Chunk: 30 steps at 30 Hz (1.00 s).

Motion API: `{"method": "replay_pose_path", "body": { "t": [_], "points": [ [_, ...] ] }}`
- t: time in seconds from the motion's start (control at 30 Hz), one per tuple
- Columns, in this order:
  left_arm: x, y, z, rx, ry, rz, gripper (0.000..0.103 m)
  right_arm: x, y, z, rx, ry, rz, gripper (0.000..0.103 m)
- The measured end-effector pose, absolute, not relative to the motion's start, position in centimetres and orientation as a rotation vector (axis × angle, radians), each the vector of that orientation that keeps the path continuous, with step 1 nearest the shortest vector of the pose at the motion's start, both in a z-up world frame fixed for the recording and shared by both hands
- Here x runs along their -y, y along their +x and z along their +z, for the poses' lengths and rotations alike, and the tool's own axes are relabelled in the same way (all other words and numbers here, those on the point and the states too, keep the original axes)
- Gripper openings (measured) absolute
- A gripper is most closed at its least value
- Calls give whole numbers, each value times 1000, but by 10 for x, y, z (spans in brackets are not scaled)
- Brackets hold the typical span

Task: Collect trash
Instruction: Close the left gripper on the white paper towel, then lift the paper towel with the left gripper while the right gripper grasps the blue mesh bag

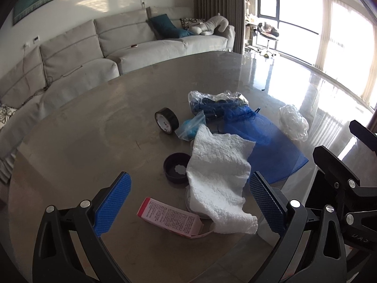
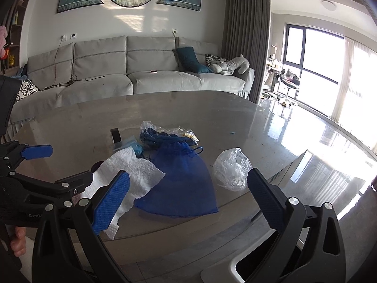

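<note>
- Trash: a loose cluster near the middle of the grey round table (image 1: 70,122). We count a white paper towel (image 1: 219,172), a pink carton (image 1: 169,219), a dark round lid (image 1: 176,171), a blue mesh bag (image 1: 266,151), a crumpled clear plastic wad (image 1: 293,122), a roll of black tape (image 1: 166,122), a small zip bag with something teal inside (image 1: 190,127), and a clear bag of dark blue cord (image 1: 216,103) farthest off.
- Left gripper (image 1: 188,202): jaws spread wide, nothing between them. We see the pink carton and the near end of the paper towel lying in the gap between its blue pads (image 1: 113,202), on the table below.
- Right gripper (image 2: 188,200): also spread wide and empty. We see it pointing at the blue mesh bag, with the plastic wad just beside its right pad.
- Key relation, as we judge it: the carton is the nearest piece to the left gripper, straight ahead and low. Its long axis runs across the view, left-high to right-low, roughly along the jaw gap, so we would want a wrist turn to close across its narrow sides.
- The towel drapes over the lid's edge and touches the carton's right end; we judge a grab there could drag both.
- We see no bin in either view.
</note>
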<state>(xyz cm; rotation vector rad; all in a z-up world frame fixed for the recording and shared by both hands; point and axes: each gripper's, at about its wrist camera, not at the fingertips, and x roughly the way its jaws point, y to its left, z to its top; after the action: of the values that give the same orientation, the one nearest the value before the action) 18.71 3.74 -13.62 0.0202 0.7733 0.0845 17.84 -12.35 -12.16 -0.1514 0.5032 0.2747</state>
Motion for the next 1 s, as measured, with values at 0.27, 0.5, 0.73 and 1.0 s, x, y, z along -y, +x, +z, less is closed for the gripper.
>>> {"method": "replay_pose_path", "body": {
  "t": [0.27,0.5,0.73,1.0],
  "points": [
    [-42,214,-165,-836,16,115,98,131,184,-128,-519,-139,262,100],
    [-46,217,-171,-841,17,111,85,137,195,-133,-535,-107,266,100],
    [-45,229,-188,-904,-29,20,36,132,196,-137,-540,-119,266,100],
    [-46,223,-176,-818,-18,38,3,125,201,-144,-545,-143,270,100]
  ]
}}
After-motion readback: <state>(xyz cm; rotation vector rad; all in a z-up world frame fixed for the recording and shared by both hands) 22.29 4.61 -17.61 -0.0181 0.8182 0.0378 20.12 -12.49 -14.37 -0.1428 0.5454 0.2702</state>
